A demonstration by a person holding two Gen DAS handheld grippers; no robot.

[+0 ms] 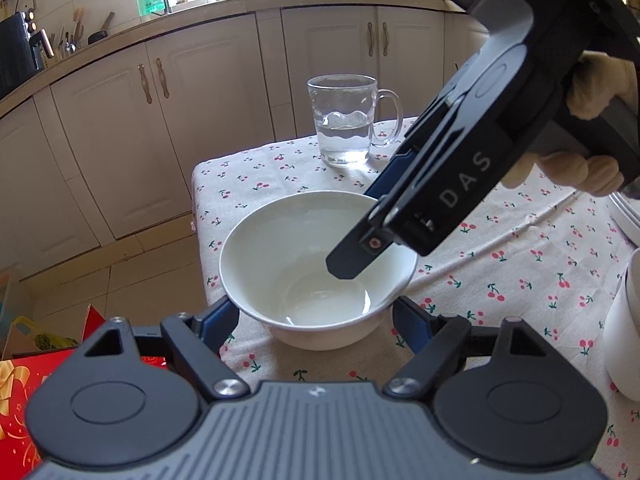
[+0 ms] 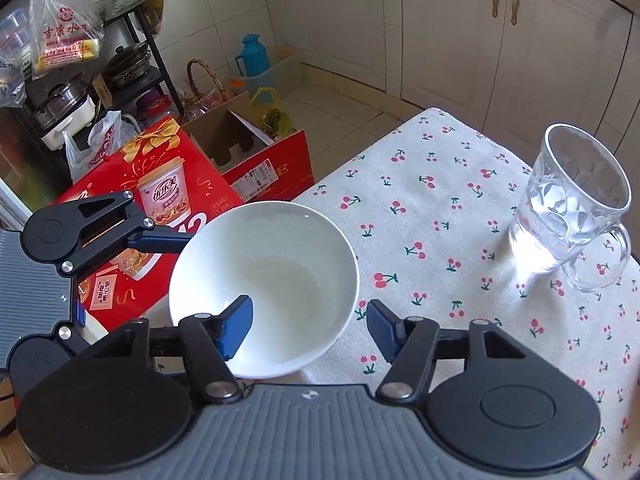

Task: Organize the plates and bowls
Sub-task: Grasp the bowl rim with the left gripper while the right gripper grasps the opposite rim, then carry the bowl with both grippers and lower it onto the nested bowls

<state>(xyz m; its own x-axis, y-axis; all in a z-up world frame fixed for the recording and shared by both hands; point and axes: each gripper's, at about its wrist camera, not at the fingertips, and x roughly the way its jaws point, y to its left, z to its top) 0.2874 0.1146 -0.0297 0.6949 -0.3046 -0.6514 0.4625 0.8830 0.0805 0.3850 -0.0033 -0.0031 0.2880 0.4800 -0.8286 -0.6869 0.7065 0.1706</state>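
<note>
A white bowl (image 1: 316, 264) stands on the cherry-print tablecloth near the table's left corner; it also shows in the right wrist view (image 2: 272, 280). My left gripper (image 1: 316, 316) is open, its blue fingers on either side of the bowl's base. My right gripper (image 2: 308, 330) is open and straddles the bowl's rim, one finger (image 2: 236, 330) inside the bowl and the other outside. In the left wrist view the right gripper (image 1: 352, 256) reaches down from the upper right into the bowl. The left gripper's finger (image 2: 160, 240) shows beside the bowl in the right wrist view.
A glass mug (image 1: 346, 120) holding some water stands farther back on the table (image 1: 520, 264). White dishes (image 1: 624, 320) sit at the right edge. Red gift boxes (image 2: 160, 200) and a cardboard box lie on the floor beside the table. Kitchen cabinets (image 1: 160, 120) stand behind.
</note>
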